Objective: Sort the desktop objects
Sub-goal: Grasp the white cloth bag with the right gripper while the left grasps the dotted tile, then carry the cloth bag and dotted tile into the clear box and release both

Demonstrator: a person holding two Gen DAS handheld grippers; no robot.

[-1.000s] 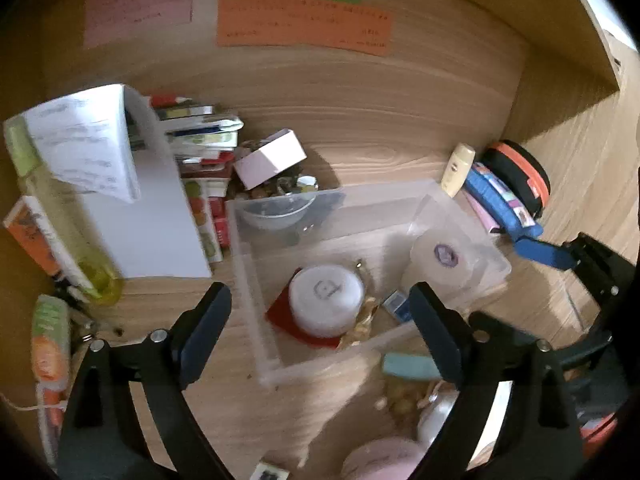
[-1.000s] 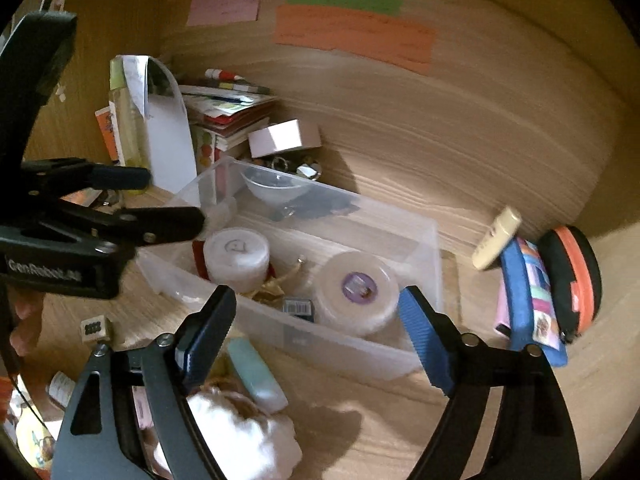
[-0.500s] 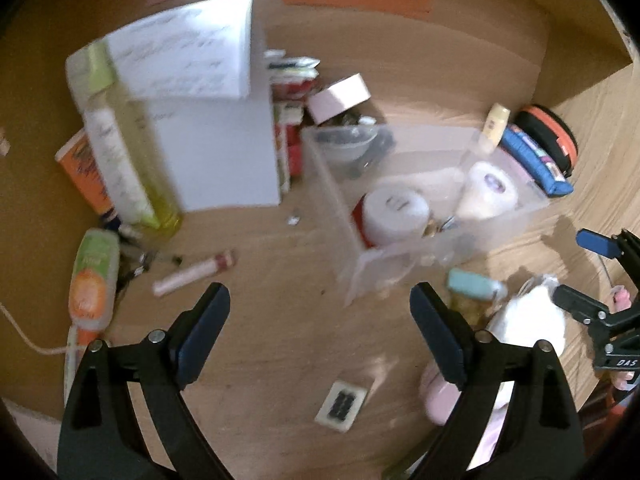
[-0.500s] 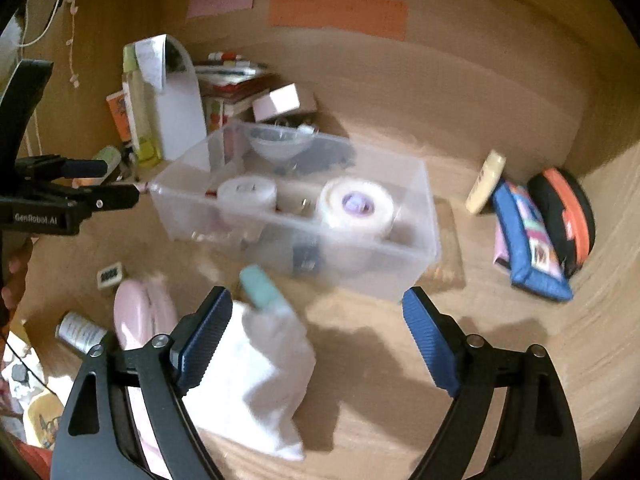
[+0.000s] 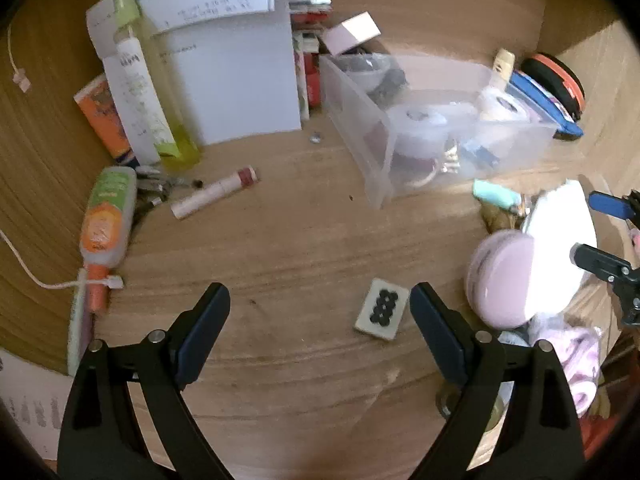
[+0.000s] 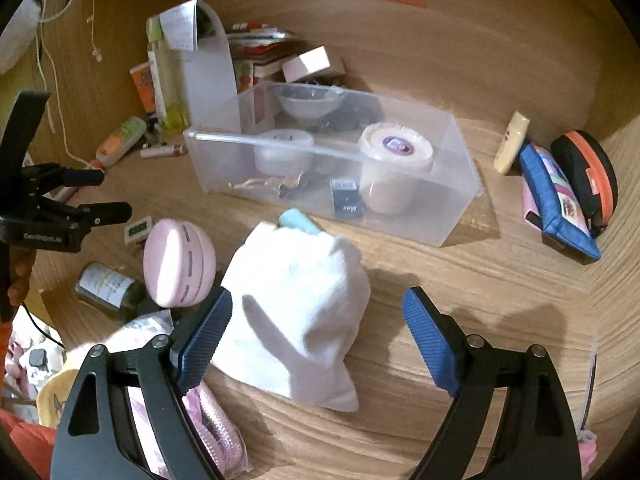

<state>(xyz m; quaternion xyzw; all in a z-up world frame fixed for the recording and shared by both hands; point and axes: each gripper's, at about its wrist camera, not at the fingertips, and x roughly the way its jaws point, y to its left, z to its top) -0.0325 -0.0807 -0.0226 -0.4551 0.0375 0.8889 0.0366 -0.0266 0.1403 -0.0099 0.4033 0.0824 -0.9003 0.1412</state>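
A clear plastic bin (image 6: 460, 184) (image 5: 360, 120) holds two white round tubs, a bowl and small items. My left gripper (image 5: 320, 312) is open and empty above the bare desk, just left of a small white tile with black dots (image 5: 382, 314). My right gripper (image 6: 316, 320) is open and empty, hovering over a white cloth pouch (image 6: 300, 300). A pink round case (image 6: 180, 264) (image 5: 504, 276) lies left of the pouch. A teal object (image 6: 298, 220) (image 5: 494, 196) pokes out behind the pouch.
A green bottle (image 5: 156, 92), an orange tube (image 5: 106, 224), a pink lip stick (image 5: 216, 192) and a white paper stand (image 5: 236, 80) sit at the left. A blue pouch (image 6: 556, 200), an orange-black case (image 6: 588, 176) and a cream tube (image 6: 510, 144) lie right. A dark jar (image 6: 108, 284) lies front left.
Both grippers have pulled back from the bin toward the front of the desk. The left one swung left, bringing the bottles and the dotted tile into view. Both stay open.
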